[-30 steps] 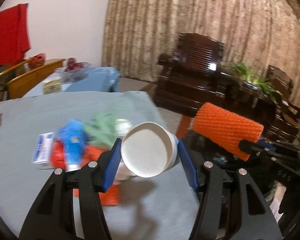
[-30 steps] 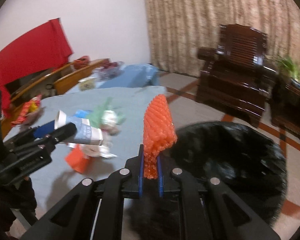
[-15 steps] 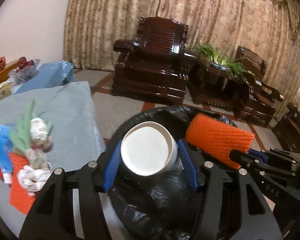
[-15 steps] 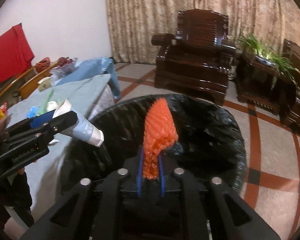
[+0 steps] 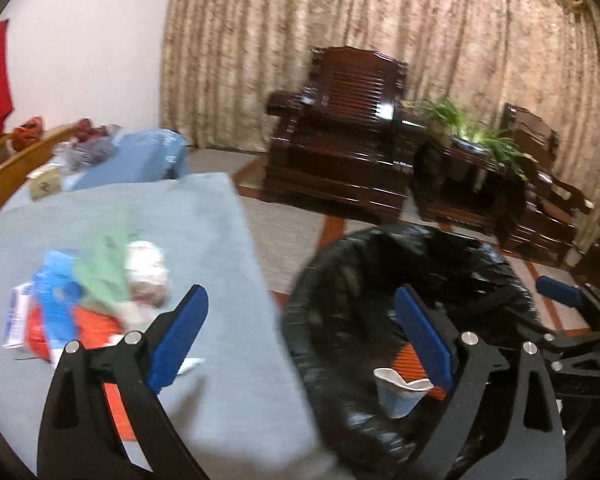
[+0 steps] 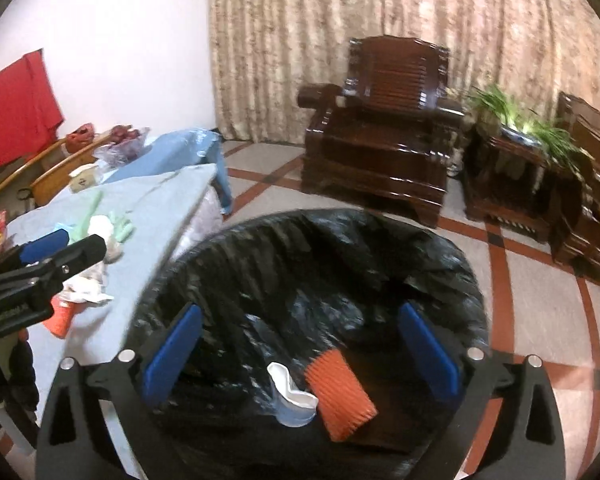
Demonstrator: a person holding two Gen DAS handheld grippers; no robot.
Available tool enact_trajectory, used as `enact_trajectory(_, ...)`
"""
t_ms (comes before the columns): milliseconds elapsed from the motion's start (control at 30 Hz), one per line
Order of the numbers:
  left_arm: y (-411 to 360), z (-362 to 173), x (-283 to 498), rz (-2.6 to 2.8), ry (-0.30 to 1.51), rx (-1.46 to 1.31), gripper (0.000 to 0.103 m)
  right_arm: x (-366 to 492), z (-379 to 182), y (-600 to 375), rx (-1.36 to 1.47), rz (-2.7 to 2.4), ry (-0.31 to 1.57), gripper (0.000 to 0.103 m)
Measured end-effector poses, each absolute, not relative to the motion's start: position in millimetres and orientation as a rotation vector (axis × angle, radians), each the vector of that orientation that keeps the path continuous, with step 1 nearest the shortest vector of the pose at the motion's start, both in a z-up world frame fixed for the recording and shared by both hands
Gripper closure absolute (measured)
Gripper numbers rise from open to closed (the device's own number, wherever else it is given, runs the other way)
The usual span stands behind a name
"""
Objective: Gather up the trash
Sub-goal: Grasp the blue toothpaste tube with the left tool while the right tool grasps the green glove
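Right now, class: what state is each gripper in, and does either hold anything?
Left gripper: open, holding nothing.
Right gripper: open, holding nothing; the paper cup and orange foam net lie in the bin bag.

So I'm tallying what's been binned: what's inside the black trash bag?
In the black trash bag lie a crumpled paper cup and an orange foam net, touching. Folds and claw fingers hide the rest of the bottom.

Your left gripper (image 5: 300,336) hangs wide apart, holding nothing, straddling the table edge (image 5: 256,264) and the black-lined bin (image 5: 340,280). Down in the bin, a crumpled paper cup (image 5: 398,394) touches an orange mesh piece (image 5: 406,358). On your left, blurred trash (image 5: 88,300) sits piled on the table.
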State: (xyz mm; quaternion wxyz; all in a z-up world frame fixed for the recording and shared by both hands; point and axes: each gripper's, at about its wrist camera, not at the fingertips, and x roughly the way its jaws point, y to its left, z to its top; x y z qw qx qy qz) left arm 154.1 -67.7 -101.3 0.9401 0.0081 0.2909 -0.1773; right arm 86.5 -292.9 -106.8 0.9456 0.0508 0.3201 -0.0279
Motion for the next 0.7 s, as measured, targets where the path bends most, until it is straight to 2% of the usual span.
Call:
enact_trajectory(367,44.3,-81.8,149.9,-0.097,0.56,0.006,0.009,124.6,-91.7,-204.2,0.077,0.14,0.631,0.006)
enact_trajectory(700,130.1,-95.4,143.6,0.087,0.59,-0.023,0.009,153.9,-99.5,-127.2,0.036,0.268,0.627,0.006)
